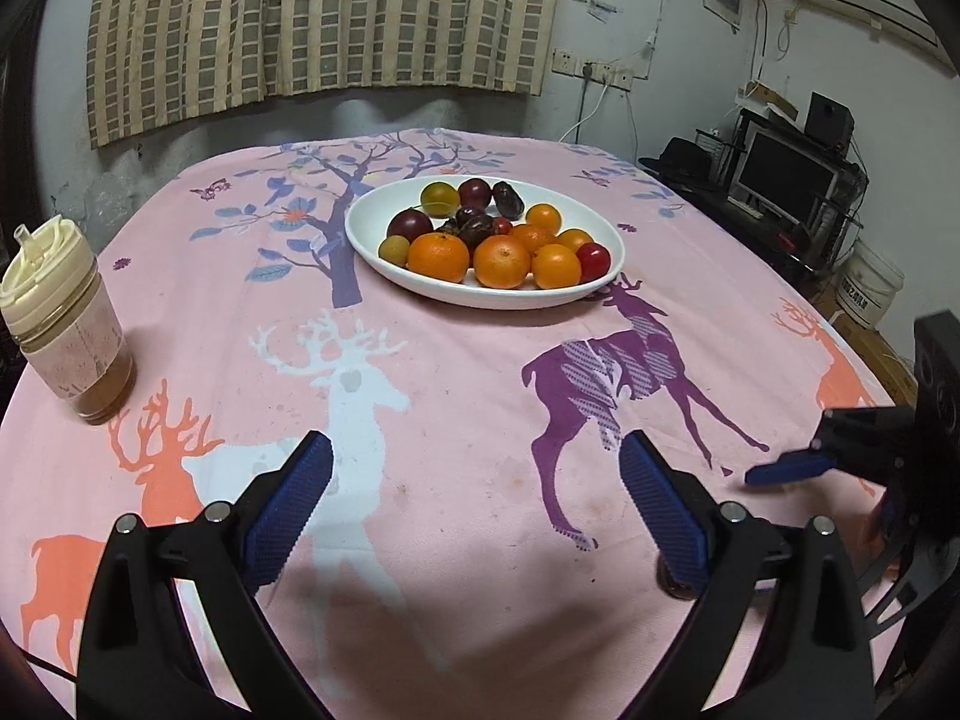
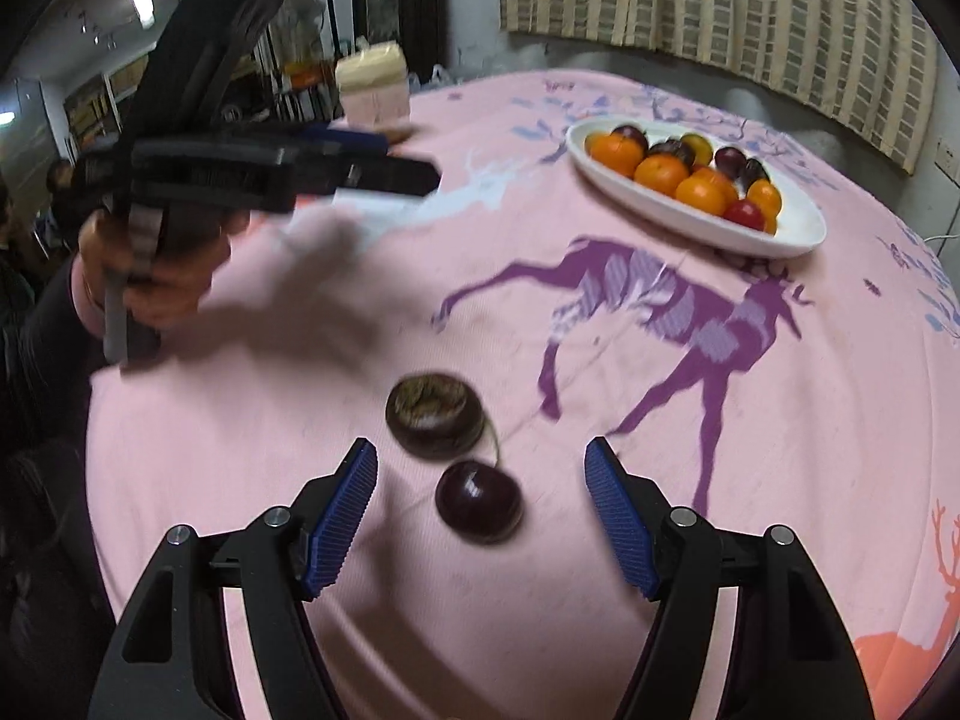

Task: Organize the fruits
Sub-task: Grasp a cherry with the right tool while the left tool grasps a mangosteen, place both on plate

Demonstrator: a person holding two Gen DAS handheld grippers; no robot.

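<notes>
With both the right gripper (image 2: 480, 516) and left gripper (image 1: 474, 504) open and empty, the two loose dark fruits (image 2: 478, 501) low in the right wrist frame, seemingly stem-joined, may roll off-table before reaching the plate (image 2: 798, 228).

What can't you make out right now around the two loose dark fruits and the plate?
- Nearer dark fruit, right wrist view: motion-blurred, kind unclear.
- Farther dark fruit, right wrist view: blurred; brownish top unreadable.
- Same two fruits, left wrist view: hidden behind the left gripper finger.
- Plate, left wrist view: small dark fruits behind the oranges are partly covered.
- Right gripper: open, over the nearer fruit; contact not shown.
</notes>
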